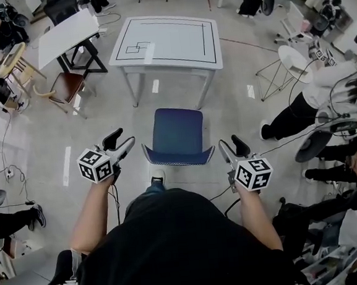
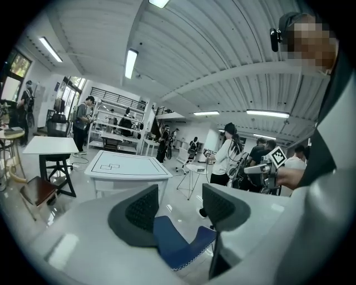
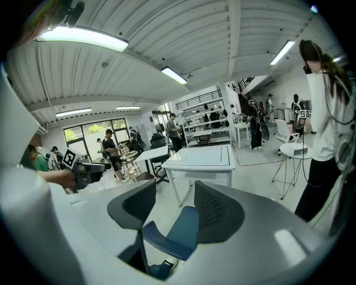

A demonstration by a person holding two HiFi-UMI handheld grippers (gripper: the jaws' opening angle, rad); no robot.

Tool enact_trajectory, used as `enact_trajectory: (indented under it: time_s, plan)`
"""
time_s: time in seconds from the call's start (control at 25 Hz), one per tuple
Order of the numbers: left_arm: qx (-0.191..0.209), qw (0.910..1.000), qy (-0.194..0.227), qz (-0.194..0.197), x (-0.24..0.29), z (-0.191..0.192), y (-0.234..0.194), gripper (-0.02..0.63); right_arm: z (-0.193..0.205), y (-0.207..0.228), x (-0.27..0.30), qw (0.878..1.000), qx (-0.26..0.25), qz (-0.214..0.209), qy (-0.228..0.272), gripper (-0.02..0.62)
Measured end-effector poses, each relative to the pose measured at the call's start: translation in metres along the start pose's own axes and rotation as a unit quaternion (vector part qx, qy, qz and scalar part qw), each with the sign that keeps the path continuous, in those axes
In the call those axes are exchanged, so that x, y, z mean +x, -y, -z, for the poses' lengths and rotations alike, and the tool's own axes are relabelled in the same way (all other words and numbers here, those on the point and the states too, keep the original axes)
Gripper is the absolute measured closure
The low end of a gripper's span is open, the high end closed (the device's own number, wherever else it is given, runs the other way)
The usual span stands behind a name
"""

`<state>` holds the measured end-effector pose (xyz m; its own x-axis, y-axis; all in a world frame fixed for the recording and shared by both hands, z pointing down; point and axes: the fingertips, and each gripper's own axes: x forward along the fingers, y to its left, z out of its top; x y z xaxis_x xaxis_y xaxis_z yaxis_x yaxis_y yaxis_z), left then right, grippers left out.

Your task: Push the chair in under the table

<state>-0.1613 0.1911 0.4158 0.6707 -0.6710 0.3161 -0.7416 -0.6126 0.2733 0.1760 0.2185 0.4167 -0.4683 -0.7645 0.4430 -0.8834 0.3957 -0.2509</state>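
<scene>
Down past the person's dark shirt, the left hand-held gripper (image 1: 121,144) and right hand-held gripper (image 1: 232,148) flanked the blue chair (image 1: 177,132) at its backrest, both with jaws apart, gripping nothing. It stood on the floor short of the white table (image 1: 170,43), seat not yet under. Looked light and rigid, likely to slide easily; best pressed evenly on the backrest's top edge.

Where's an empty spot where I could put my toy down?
The white table top is bare, and so is the blue chair seat. The floor between them is free. To the right it's crowded with people and a small round table.
</scene>
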Motion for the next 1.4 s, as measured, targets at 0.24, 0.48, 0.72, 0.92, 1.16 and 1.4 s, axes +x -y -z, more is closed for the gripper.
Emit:
enact_trajectory:
  time_s: [0.24, 0.48, 0.72, 0.92, 1.16, 1.4]
  plan:
    - [0.0, 0.9996, -0.014, 0.025, 0.036, -0.009, -0.039, 0.239, -0.006, 0.004, 0.033, 1.0, 0.014, 0.016, -0.008, 0.347]
    - [-0.01, 0.999, -0.011, 0.041, 0.065, -0.025, -0.077, 0.239, -0.018, 0.013, 0.052, 0.999, 0.032, 0.042, -0.012, 0.348]
    - [-0.003, 0.997, -0.028, 0.072, 0.093, -0.029, -0.1, 0.239, -0.028, 0.01, 0.079, 0.997, 0.037, 0.059, -0.013, 0.348]
    - [0.001, 0.9944, -0.04, 0.098, 0.108, -0.034, -0.114, 0.239, -0.028, 0.005, 0.092, 0.996, 0.045, 0.078, -0.019, 0.348]
    - [0.008, 0.9904, -0.052, 0.127, 0.126, -0.039, -0.127, 0.239, -0.03, 0.002, 0.101, 0.992, 0.047, 0.112, -0.033, 0.348]
    - [0.015, 0.9858, -0.052, 0.159, 0.15, -0.043, -0.126, 0.239, -0.032, 0.0, 0.107, 0.989, 0.028, 0.139, -0.05, 0.351]
